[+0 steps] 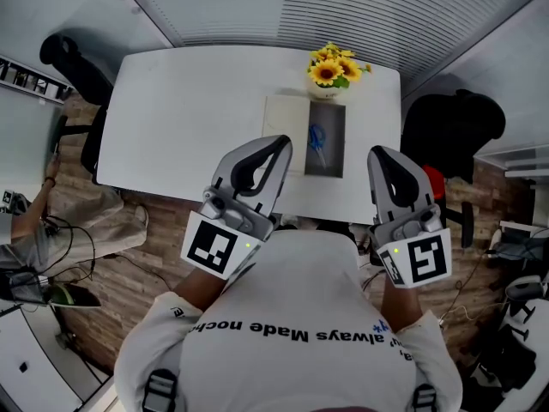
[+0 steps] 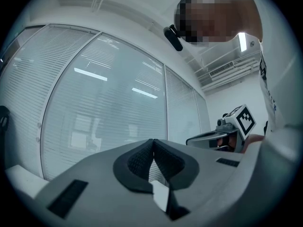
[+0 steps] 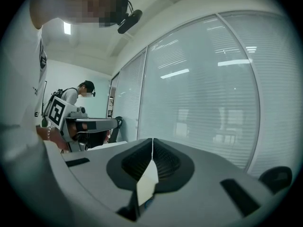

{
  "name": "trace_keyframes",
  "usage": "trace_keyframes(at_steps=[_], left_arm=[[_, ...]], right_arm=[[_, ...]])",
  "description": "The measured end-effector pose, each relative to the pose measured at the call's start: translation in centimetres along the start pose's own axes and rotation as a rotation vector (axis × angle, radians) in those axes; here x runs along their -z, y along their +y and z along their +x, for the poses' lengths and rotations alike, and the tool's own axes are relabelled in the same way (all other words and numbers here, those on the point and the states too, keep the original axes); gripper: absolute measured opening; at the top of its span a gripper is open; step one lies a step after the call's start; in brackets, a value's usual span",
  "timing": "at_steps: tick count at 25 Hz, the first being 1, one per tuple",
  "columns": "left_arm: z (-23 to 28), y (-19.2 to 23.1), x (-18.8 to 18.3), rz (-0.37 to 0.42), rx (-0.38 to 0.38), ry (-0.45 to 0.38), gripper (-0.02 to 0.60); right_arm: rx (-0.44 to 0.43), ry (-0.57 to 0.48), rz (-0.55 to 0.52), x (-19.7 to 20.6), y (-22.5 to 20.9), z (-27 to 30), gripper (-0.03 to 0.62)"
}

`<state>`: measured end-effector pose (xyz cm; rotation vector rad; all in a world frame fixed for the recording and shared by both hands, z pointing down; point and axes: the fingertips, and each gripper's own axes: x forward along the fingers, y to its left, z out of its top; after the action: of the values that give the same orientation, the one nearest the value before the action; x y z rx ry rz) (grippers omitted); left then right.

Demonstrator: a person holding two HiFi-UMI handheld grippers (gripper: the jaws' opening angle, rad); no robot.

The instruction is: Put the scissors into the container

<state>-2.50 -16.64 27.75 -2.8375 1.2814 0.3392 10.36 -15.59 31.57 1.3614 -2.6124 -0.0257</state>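
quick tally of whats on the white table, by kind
sunflower bunch: 1
container: 1
scissors, lying in the container: 1
white sheet beside the container: 1
total: 4

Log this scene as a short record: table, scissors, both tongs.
surface: white rectangular table
item: blue-handled scissors, lying inside the grey rectangular container
decor: yellow sunflower bunch at the container's far end
left tongs: shut, nothing between them
right tongs: shut, nothing between them
status: scissors already in the container
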Motion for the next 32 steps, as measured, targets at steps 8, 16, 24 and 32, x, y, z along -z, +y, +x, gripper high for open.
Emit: trace_keyframes(at_steps=[8, 16, 24, 32], left_arm=[[0.1, -0.2, 0.0, 0.005, 0.002, -0.005, 0.02], [0.0, -0.4, -0.2, 0.01, 0.001, -0.01, 0.02], [0.0, 0.0, -0.2, 0.008, 0.001, -0.007, 0.02], [0.1, -0.1, -0.3, 0.005, 0.004, -0.012, 0.02]], right_arm=[[0.009, -0.018, -0.01, -1.1, 0.0, -1.3, 0.009], [0.019, -0.032, -0.018, -1.6, 0.1, -2.1, 0.006], [0.03, -0.044, -0.018, -2.0, -0.2, -1.9, 0.006], [0.038, -0.046, -0.015, -2.1, -0.4, -2.0, 0.006]])
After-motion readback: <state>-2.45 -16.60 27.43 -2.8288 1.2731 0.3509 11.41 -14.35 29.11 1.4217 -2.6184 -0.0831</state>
